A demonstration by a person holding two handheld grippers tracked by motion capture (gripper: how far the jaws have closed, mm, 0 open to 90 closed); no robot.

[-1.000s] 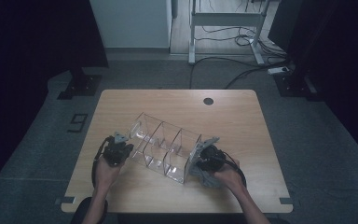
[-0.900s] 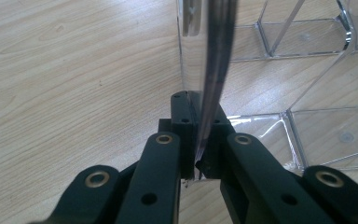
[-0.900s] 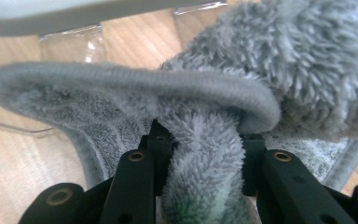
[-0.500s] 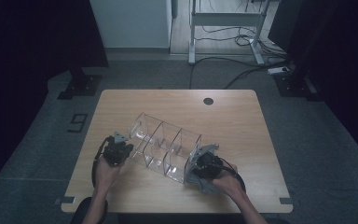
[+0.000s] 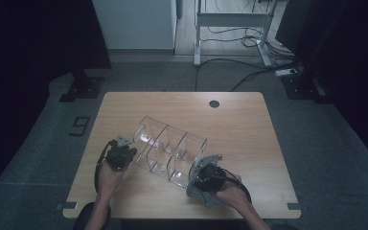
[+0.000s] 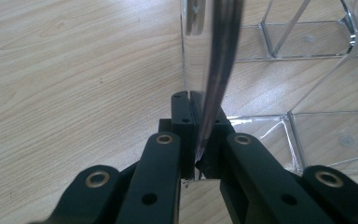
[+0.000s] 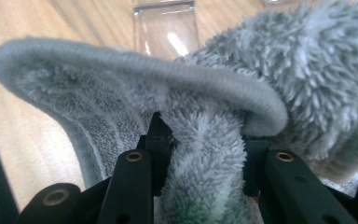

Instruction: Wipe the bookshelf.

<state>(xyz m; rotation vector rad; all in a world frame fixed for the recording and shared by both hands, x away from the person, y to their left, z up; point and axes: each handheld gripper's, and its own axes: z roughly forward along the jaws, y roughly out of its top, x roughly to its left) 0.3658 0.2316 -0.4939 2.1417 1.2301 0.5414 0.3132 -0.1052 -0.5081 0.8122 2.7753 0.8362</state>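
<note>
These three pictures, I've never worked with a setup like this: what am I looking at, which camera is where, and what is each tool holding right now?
No robot here: a person at a light wooden table holds a black two-jaw tool in each hand. The high view looks down from above the person's side. The other two cameras ride on the tools, looking along their jaws.

On the table lies a clear plastic organiser with several compartments, set at a slant. The left tool is shut on one thin clear end wall of it, steadying it. The right tool is clamped on a fluffy grey cloth, bunched between its jaws, at the organiser's near right end. It looks like wiping work.
</note>
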